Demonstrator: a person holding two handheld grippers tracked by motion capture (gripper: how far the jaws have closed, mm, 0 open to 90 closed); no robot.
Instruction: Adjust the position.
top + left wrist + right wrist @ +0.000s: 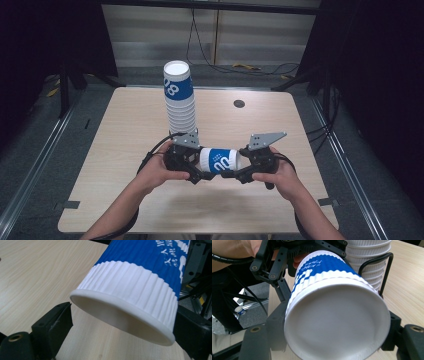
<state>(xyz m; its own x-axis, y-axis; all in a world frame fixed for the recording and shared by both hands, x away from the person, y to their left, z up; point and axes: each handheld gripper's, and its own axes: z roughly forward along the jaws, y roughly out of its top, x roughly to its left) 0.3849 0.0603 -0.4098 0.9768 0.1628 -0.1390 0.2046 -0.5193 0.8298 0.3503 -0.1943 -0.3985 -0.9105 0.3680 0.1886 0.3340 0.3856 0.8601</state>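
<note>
A blue-and-white ribbed paper cup [220, 161] lies on its side in the air just above the table's front half, between my two grippers. My right gripper [235, 169] is shut on its base end; in the right gripper view the cup's bottom [337, 322] faces the camera, with a black jaw pressed on each side. My left gripper [200, 167] stands open around the rim end. In the left gripper view the cup's rim [120, 312] sits between the jaws, with a small gap at the left jaw. A tall stack of the same cups [179, 100] stands upright behind them.
The wooden table [125, 150] has a small dark round hole [239, 103] at the back right. The cup stack [367, 255] stands close behind the left gripper. Cables lie on the floor beyond the table's far edge.
</note>
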